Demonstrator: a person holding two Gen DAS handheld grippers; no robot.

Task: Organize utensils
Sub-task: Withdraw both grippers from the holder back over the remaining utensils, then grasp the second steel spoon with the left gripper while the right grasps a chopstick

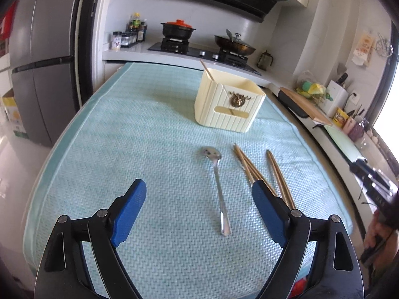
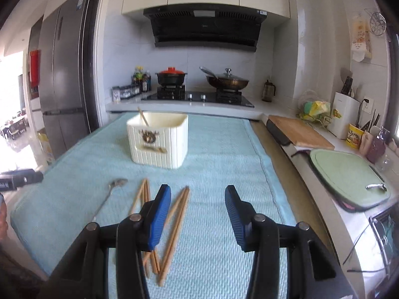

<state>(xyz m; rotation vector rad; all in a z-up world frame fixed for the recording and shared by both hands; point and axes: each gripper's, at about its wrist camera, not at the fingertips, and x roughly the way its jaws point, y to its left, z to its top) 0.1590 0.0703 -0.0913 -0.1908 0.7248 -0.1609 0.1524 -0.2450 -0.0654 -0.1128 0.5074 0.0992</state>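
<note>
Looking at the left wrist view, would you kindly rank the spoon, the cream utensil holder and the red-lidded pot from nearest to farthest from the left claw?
1. Spoon, on the mat, just ahead of the open left claw.
2. Cream utensil holder, mid-mat, ahead and right.
3. Red-lidded pot, on the stove at the back.

No legible text anywhere: printing on the yellow cup [image 2: 354, 135], the hanging wall packet [image 2: 360, 37], the range hood [image 2: 204, 28] label and the fridge [image 2: 62, 74] sticker too blurred to read.
</note>
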